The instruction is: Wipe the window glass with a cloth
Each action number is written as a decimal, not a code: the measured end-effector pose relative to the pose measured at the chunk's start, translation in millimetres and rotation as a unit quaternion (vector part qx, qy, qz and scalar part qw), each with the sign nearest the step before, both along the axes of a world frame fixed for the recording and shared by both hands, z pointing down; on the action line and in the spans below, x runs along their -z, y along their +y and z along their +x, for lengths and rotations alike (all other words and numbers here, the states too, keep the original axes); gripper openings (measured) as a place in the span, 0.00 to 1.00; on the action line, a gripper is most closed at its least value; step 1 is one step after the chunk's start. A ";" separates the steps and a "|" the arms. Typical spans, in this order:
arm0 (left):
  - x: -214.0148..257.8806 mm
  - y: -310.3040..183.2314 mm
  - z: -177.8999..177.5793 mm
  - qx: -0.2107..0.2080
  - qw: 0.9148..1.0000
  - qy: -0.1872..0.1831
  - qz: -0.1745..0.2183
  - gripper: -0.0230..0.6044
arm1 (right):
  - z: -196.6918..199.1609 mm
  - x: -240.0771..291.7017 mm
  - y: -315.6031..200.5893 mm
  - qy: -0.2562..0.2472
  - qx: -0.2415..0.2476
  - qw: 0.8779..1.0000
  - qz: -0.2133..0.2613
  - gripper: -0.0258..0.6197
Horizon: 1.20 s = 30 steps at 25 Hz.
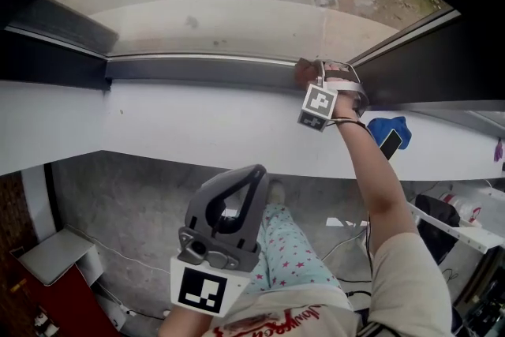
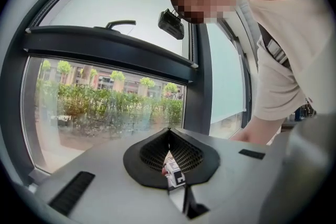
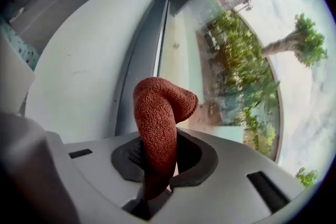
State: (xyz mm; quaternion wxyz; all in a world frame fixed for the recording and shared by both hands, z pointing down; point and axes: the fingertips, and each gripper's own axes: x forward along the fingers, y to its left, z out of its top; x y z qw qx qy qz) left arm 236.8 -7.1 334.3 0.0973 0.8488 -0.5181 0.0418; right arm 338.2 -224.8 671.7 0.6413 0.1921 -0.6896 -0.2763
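**Desk:** What's the right gripper (image 3: 157,150) doing?

**Me:** I have it clamped on the rust-red knitted cloth (image 3: 160,115). The jaws pinch the cloth's lower end, and the rest stands up between them with its top curling over toward the window glass (image 3: 226,55).

**Desk:** Is it on the pane?

**Me:** I can't tell. From my head view the cloth (image 1: 303,73) sits at the bottom right corner of the window glass (image 1: 229,20), right on the dark lower frame rail (image 1: 197,71). The right gripper (image 1: 313,77) is up there with it, and the arm (image 1: 379,185) is stretched out over the white sill (image 1: 158,122).

**Desk:** And the left one?

**Me:** The left gripper (image 2: 169,136) has its jaws closed with the tips touching, and it is carrying nothing. Through the slit below the tips I only see the other gripper's marker cube (image 2: 176,174). In the head view I hold the left gripper (image 1: 254,174) low, in front of the sill and well apart from the glass.

**Desk:** Anything else nearby?

**Me:** A blue bundle (image 1: 390,126) lies on the sill just right of the outstretched arm. Below are star-print trousers (image 1: 288,256) and a grey floor (image 1: 134,209).
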 end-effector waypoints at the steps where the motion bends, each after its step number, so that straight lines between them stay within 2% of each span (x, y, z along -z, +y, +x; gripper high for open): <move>1: 5.1 1.1 -0.9 0.000 1.000 -0.003 0.004 0.07 | -9.7 31.6 5.4 -0.025 0.019 0.999 0.025 0.17; 4: 23.8 -0.4 -3.1 0.008 1.000 -0.007 0.025 0.07 | -30.2 146.3 23.5 -0.082 0.064 0.989 0.100 0.17; 7: 46.0 -0.7 -0.6 0.017 0.999 -0.005 0.046 0.07 | -53.2 261.8 38.9 -0.144 0.106 0.968 0.175 0.17; 10: 67.0 1.5 7.4 0.015 0.998 -0.004 0.063 0.07 | -69.4 343.0 41.3 -0.184 0.131 0.947 0.230 0.17; 13: 85.4 2.9 13.5 0.017 0.997 -0.001 0.081 0.07 | -79.3 399.7 34.6 -0.207 0.134 0.926 0.286 0.17; 20: 95.0 9.5 9.2 0.014 0.996 0.013 0.088 0.07 | -96.4 434.0 21.0 -0.218 0.122 0.904 0.348 0.17; 27: 82.0 4.8 -24.5 -0.019 0.997 0.015 0.076 0.07 | -100.5 429.1 3.3 -0.196 0.093 0.897 0.385 0.17; 30: 82.2 1.0 -45.4 -0.030 0.996 0.020 0.079 0.07 | -101.1 416.4 2.9 -0.189 0.075 0.900 0.385 0.17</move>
